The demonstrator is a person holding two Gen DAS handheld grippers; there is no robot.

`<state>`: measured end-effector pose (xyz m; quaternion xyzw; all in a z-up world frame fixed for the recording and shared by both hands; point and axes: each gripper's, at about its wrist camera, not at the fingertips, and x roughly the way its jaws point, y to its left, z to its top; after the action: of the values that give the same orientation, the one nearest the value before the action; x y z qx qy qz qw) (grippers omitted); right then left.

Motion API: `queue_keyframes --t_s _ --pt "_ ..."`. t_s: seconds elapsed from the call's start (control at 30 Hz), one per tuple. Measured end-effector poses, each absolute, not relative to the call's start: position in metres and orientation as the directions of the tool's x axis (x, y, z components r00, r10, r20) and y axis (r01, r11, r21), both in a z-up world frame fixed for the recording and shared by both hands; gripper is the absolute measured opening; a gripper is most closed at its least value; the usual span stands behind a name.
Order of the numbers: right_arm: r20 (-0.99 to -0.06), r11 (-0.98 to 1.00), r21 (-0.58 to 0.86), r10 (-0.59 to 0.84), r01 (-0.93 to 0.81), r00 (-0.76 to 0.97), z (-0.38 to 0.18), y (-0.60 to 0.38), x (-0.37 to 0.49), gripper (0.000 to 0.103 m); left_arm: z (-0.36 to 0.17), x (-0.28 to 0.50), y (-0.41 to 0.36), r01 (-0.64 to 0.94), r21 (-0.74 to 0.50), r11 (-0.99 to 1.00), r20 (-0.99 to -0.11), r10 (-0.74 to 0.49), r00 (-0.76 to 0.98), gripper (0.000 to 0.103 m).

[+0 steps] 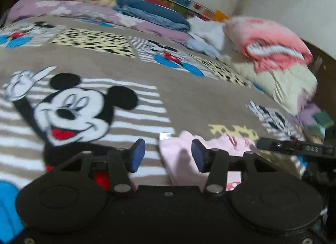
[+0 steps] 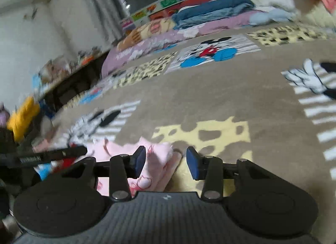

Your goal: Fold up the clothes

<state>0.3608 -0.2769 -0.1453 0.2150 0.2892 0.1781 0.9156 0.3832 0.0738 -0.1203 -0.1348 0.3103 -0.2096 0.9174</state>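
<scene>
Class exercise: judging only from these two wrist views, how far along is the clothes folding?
Done: the pink garment lies folded on the cartoon blanket. In hand: nothing; the left gripper and right gripper both have open jaws around its edges, pads clear. Left: the loose heap of pink and cream laundry looks unfolded.

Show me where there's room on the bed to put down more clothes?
The blanket is bare in the middle, between the pink garment up front and the far pillows. It's crowded at the pink-and-cream pile and the blue folded stack.
</scene>
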Motion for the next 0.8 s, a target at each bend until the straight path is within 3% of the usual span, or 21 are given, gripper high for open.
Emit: queue_keyframes --t_s 0.07,0.2,0.43,0.57,0.67,0.8 --pt "-0.447 0.817 0.551 0.46 -0.169 0.767 -0.148 -0.285 0.351 0.045 -0.123 0.377 0.08 0.257 -0.444 0.858 -0.524 -0.482 0.702 0.061" --pt "-0.462 0.767 0.635 0.473 -0.094 0.75 -0.158 -0.293 0.33 0.061 -0.132 0.361 0.092 0.172 -0.575 0.8 -0.532 -0.525 0.664 0.063" --pt "-0.447 0.662 0.746 0.576 -0.07 0.684 -0.166 -0.294 0.299 0.066 -0.132 0.329 0.102 0.089 -0.701 0.707 -0.514 -0.588 0.624 0.069" --pt "-0.436 0.636 0.766 0.621 -0.094 0.652 -0.166 -0.281 0.289 0.066 -0.133 0.321 0.09 0.117 -0.718 0.687 -0.499 -0.623 0.602 0.069" --pt "-0.422 0.622 0.777 0.629 -0.098 0.653 -0.169 -0.274 0.293 0.059 -0.139 0.329 0.083 0.126 -0.732 0.67 -0.479 -0.637 0.605 0.067" --pt "-0.412 0.615 0.783 0.626 -0.094 0.663 -0.174 -0.272 0.31 0.049 -0.146 0.35 0.074 0.133 -0.739 0.66 -0.465 -0.643 0.608 0.056"
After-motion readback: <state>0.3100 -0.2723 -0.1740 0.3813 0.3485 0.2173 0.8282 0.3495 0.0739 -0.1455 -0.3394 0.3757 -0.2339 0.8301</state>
